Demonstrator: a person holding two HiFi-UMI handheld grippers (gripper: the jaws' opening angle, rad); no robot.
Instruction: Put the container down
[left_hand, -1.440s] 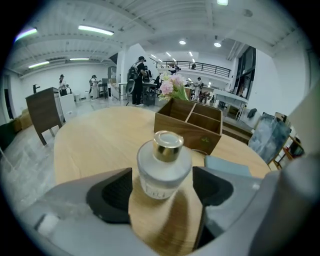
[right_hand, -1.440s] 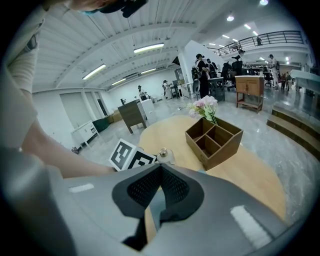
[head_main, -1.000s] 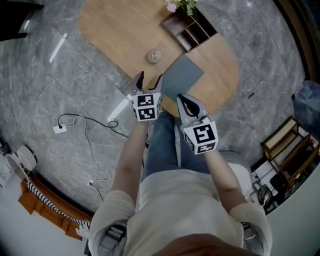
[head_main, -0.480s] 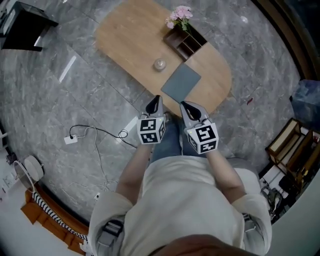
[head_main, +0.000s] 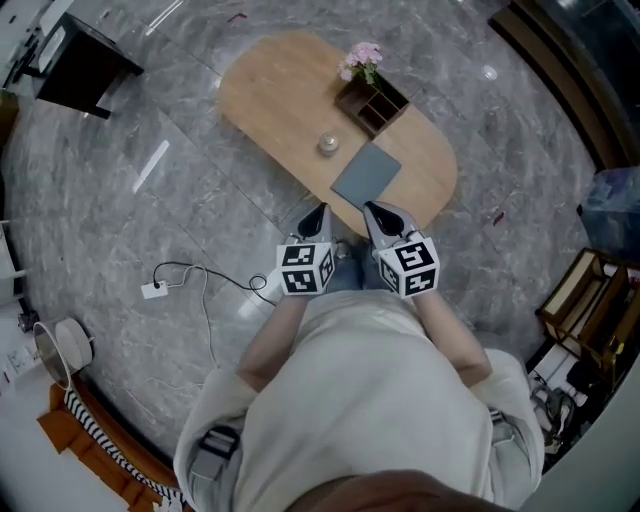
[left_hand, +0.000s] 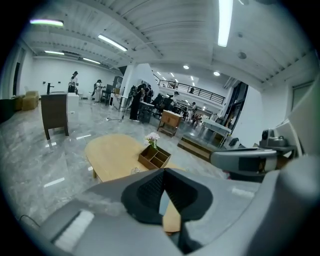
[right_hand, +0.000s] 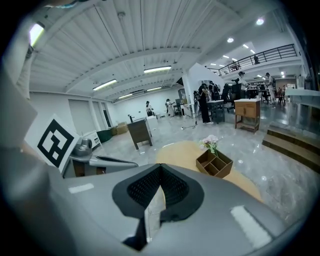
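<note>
The small clear glass container (head_main: 327, 143) stands on the oval wooden table (head_main: 270, 85), next to a grey mat (head_main: 366, 175). It also shows in the left gripper view as the glass container (left_hand: 134, 170), just past the jaws. Both grippers are held close to the person's chest, back from the table's near edge. My left gripper (head_main: 321, 210) is shut, with nothing between its pads (left_hand: 150, 190). My right gripper (head_main: 372, 207) is shut and empty too, its jaws meeting in the right gripper view (right_hand: 159, 187).
A brown wooden organizer (head_main: 371, 100) with pink flowers (head_main: 360, 57) sits at the table's far side. A cable and power strip (head_main: 155, 290) lie on the marble floor to the left. A dark cabinet (head_main: 85, 65) stands far left, and wooden shelves (head_main: 590, 310) stand to the right.
The left gripper's jaws have gone from open to shut. The view has drawn back from the table, and both grippers now sit farther from the container.
</note>
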